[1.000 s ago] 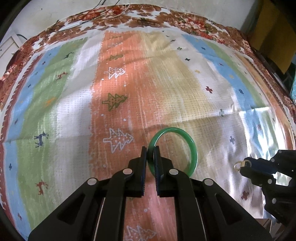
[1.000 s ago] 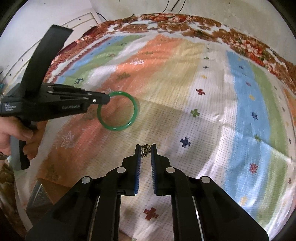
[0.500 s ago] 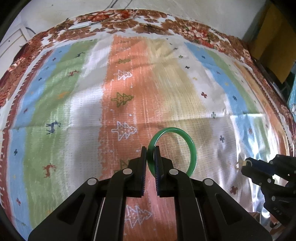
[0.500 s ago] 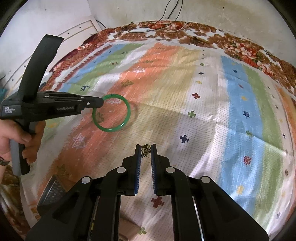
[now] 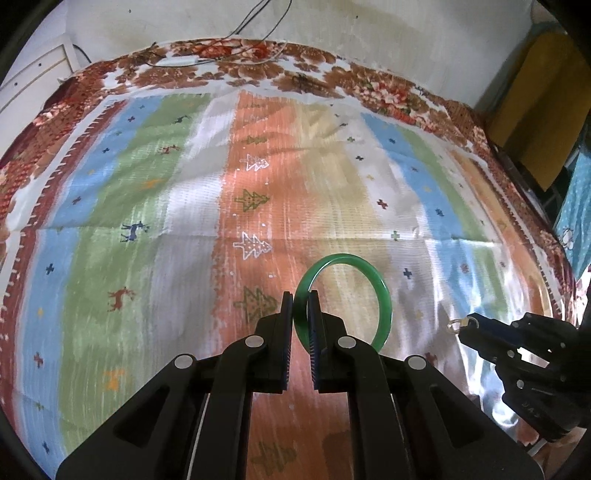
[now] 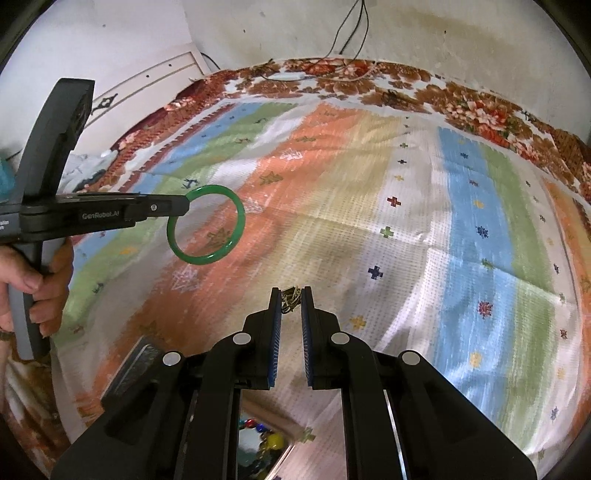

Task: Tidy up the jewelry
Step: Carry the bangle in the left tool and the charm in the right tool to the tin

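My left gripper is shut on the near-left rim of a green bangle, which hangs in the air above the striped cloth. The right wrist view shows the same bangle at the left gripper's tip, with a hand around the handle. My right gripper is shut on a small gold-coloured jewelry piece that pokes out between the tips. From the left wrist camera this piece looks like a small ring at the right gripper's tip.
An open wooden box holding colourful beads lies below the right gripper at the near edge. A dark flat lid or tray lies to its left. A wall with cables backs the bed; a yellow object stands far right.
Both grippers have risen away from the cloth, each still holding its piece. The bead box and dark lid have come into the right wrist view.
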`<state>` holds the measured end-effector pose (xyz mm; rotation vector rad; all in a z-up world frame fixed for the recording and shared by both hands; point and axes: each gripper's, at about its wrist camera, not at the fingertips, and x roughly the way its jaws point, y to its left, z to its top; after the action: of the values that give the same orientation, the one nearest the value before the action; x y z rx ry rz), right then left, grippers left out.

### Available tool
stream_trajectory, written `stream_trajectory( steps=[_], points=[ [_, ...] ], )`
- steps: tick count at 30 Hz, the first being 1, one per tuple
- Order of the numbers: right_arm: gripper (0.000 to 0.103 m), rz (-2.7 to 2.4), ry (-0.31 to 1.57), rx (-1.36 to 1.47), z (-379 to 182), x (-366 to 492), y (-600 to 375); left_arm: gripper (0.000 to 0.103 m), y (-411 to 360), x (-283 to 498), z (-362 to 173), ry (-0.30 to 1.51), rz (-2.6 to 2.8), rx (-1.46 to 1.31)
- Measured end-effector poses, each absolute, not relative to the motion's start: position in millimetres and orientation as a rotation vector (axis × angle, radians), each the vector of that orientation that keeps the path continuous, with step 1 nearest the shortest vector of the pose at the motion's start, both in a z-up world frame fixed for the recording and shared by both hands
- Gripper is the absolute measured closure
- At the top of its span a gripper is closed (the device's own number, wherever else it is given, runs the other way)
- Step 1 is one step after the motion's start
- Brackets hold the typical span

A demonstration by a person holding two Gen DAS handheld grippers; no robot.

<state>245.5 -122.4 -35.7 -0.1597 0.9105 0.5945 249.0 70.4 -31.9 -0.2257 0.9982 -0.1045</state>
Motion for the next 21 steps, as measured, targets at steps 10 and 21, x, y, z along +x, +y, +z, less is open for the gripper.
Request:
stream_trajectory(
  steps=[10,21],
  points=[
    [0.092,0.598,0.873,-0.12,-19,220,-131,0.096,64,207,-11,0.95,-0.139,-0.242],
    [0.092,0.64,0.85,-0.102,-10,179,-137,0.095,46,161,-4,0.922,-0.189,-0.216]
  ],
)
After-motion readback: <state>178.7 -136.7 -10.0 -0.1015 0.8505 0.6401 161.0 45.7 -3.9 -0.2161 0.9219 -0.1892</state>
